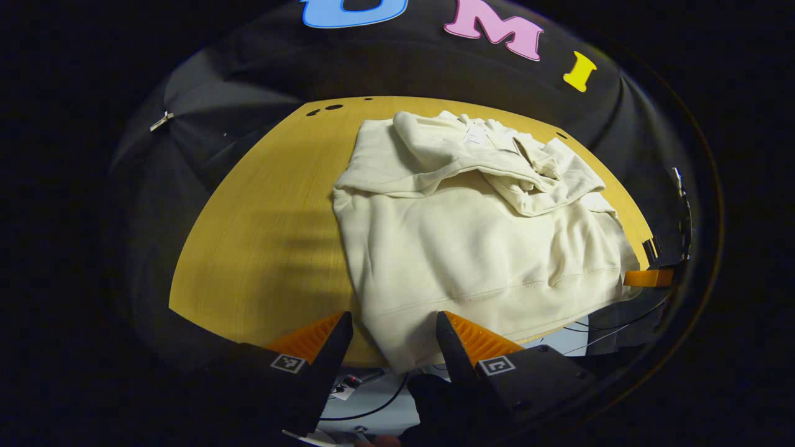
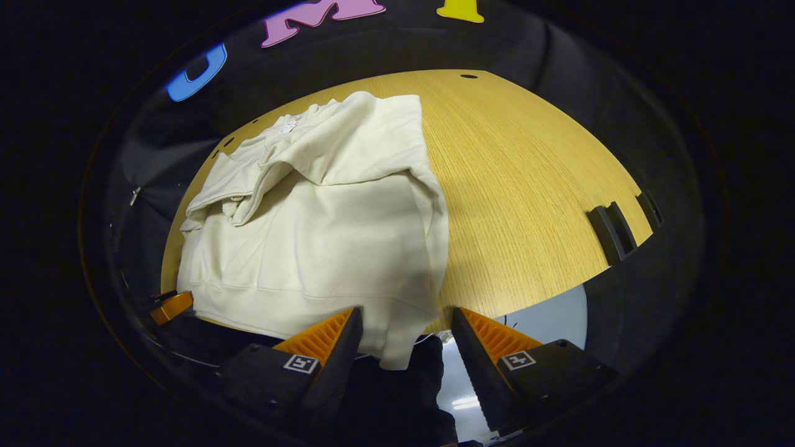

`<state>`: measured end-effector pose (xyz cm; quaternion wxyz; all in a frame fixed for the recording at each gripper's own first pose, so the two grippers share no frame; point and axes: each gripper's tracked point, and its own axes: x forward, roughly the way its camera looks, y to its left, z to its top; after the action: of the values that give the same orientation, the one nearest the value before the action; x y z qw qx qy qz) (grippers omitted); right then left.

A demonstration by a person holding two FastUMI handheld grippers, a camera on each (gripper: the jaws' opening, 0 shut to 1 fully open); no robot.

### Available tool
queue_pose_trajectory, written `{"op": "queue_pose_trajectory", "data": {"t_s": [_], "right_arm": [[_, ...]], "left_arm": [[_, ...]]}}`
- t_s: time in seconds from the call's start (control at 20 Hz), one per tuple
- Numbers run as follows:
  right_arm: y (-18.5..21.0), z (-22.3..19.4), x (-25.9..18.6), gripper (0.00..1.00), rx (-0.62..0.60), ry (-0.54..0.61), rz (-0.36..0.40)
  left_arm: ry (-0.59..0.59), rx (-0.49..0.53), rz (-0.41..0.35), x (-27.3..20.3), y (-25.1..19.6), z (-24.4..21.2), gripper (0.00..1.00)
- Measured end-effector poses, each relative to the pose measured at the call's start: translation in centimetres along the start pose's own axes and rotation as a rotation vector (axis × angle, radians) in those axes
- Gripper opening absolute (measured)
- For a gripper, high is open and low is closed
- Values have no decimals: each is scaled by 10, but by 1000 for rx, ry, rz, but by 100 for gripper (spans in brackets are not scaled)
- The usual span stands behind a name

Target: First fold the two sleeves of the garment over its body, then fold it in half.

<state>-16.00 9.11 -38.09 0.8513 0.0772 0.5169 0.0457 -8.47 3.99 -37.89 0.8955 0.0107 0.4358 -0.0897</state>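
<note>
With both sleeves laid over the garment (image 1: 472, 248), the hem corners are straddled by the spread left gripper (image 1: 394, 338) and spread right gripper (image 2: 404, 335), so uneven pinches could skew the half-fold.

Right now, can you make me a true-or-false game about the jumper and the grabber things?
1. The cream garment lies on a wooden table. True.
2. The left gripper is squeezed shut on the cloth. False: its fingers stand apart, with the hem's near corner between them.
3. Both sleeves lie folded across the top of the body. True.
4. The garment is already folded in half. False: the lower hem still lies at the near table edge, some hanging over.
5. The right gripper is open, at the hem's other corner. True.
6. The garment is bright red. False: it is cream.
</note>
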Motion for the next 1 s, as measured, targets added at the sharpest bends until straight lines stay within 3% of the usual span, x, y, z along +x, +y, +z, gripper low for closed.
{"op": "queue_pose_trajectory", "data": {"t_s": [0.2, 0.25, 0.3, 0.35, 0.45, 0.5, 0.55, 0.6, 0.7, 1.0], "right_arm": [[4, 8, 10, 89, -127, 9, -33], [10, 11, 12, 100, -157, -7, -17], [16, 12, 13, 88, -167, -17, -6], [22, 13, 13, 71, -169, -29, 10], [32, 9, 14, 42, -160, -17, 34], [32, 10, 13, 33, -151, -5, 24], [31, 9, 14, 22, -153, 12, 24], [32, 9, 13, 22, -152, 20, 26], [31, 12, 8, 22, -147, 29, 34], [44, 44, -21, 21, -35, -38, 123]], "left_arm": [[8, 41, 3, 8, -7, 1, 88], [13, 36, 4, 10, -6, 1, 90], [-9, 37, -2, 11, -7, 3, 94], [3, 66, -22, 10, -12, 3, 88], [14, 106, -87, 10, -25, 4, 66], [20, 94, -91, 15, -27, 8, 27], [18, 84, -98, 15, -27, 12, 23], [24, 68, -106, 15, -26, 11, 14], [47, 11, -128, 13, -24, 12, 10], [14, -33, -168, -8, -18, 42, 8]]}}
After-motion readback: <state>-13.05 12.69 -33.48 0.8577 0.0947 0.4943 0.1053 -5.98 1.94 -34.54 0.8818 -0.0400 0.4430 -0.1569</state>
